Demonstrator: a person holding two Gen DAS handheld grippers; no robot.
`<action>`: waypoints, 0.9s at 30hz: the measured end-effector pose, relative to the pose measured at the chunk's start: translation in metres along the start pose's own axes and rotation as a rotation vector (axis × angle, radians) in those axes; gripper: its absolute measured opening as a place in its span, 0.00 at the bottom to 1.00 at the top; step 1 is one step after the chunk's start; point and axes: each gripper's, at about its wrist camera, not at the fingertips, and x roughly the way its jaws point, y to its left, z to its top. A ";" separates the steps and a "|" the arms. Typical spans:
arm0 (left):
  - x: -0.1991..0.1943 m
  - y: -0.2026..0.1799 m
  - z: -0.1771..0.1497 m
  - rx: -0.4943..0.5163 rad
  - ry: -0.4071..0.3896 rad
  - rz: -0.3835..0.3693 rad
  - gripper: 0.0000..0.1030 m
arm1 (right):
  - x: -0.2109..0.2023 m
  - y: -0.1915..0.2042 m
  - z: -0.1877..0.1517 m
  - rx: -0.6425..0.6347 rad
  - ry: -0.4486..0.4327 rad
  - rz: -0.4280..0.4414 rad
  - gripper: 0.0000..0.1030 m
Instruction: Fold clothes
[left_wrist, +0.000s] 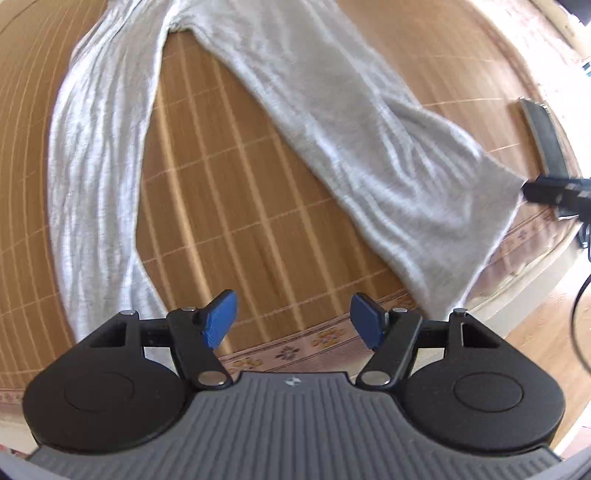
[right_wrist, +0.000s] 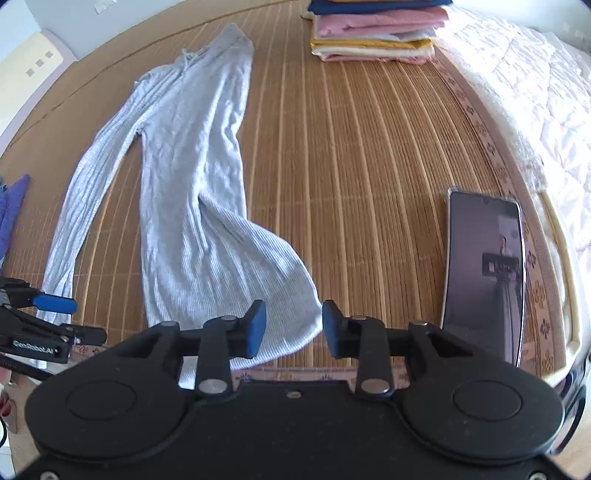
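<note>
- Lying flat on the bamboo mat (right_wrist: 351, 155), the grey trousers (right_wrist: 192, 192) spread both legs toward the near edge.
- Left gripper (left_wrist: 293, 319): fingers apart, empty, above the mat between the legs.
- Right gripper (right_wrist: 294, 326): fingers apart, empty, at one hem.
- A phone (right_wrist: 484, 273) lies near.

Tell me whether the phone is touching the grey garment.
Apart. The right wrist view shows bare bamboo mat between the phone and the grey garment.
</note>
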 end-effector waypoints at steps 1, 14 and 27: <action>0.001 -0.005 0.001 -0.006 -0.003 -0.029 0.71 | 0.000 -0.001 -0.004 0.010 0.008 -0.002 0.40; 0.029 -0.063 -0.003 -0.150 0.053 -0.167 0.71 | 0.025 0.001 -0.001 -0.054 0.013 -0.026 0.58; 0.013 -0.063 -0.006 -0.032 0.037 -0.211 0.12 | -0.020 -0.008 -0.002 0.072 0.096 0.146 0.07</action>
